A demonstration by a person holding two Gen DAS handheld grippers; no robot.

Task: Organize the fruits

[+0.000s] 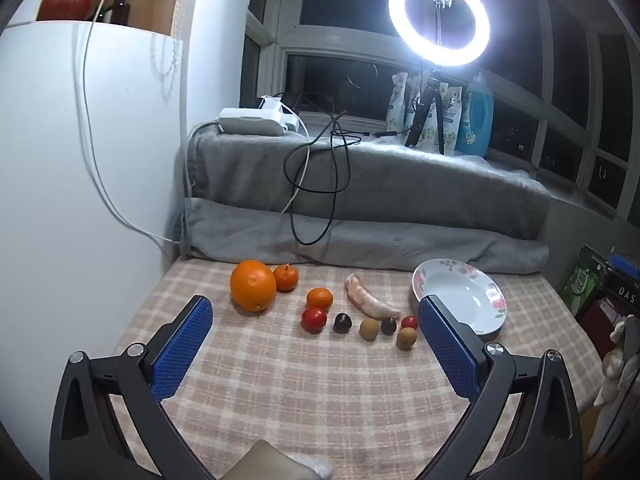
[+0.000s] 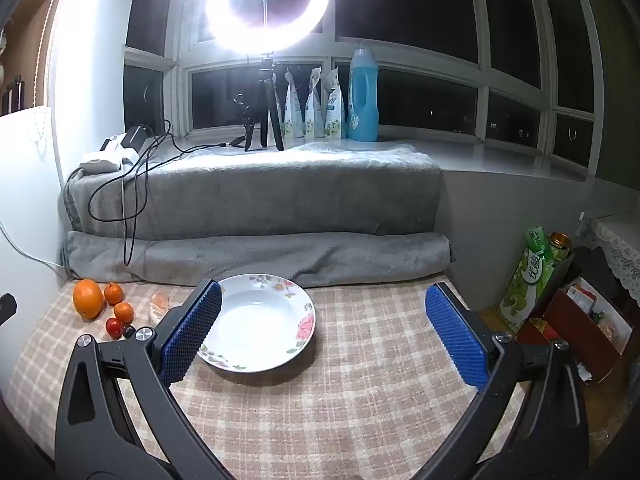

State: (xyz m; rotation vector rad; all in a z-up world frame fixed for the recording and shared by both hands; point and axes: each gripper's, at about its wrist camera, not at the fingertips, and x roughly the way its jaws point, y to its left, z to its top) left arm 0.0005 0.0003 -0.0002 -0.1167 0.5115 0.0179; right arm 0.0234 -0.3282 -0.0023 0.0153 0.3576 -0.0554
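The fruit lies ahead of my left claw (image 1: 314, 322), which gapes empty; the empty plate (image 2: 280, 280) sits ahead of my right claw (image 2: 322, 314), equally wide. I'd start with the big orange (image 1: 253, 285), gripping gently. I count three oranges, two tomatoes, two dark fruits, two brown ones, one pale root.

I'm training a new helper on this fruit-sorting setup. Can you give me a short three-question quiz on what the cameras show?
1. True or false: the plate already holds fruit.
2. Which fruit is biggest? A) the red tomato B) the large orange C) the dark plum
3. Fill in: the left gripper and the right gripper both stand ____.

Key: 1 false; 2 B; 3 open, with nothing held.
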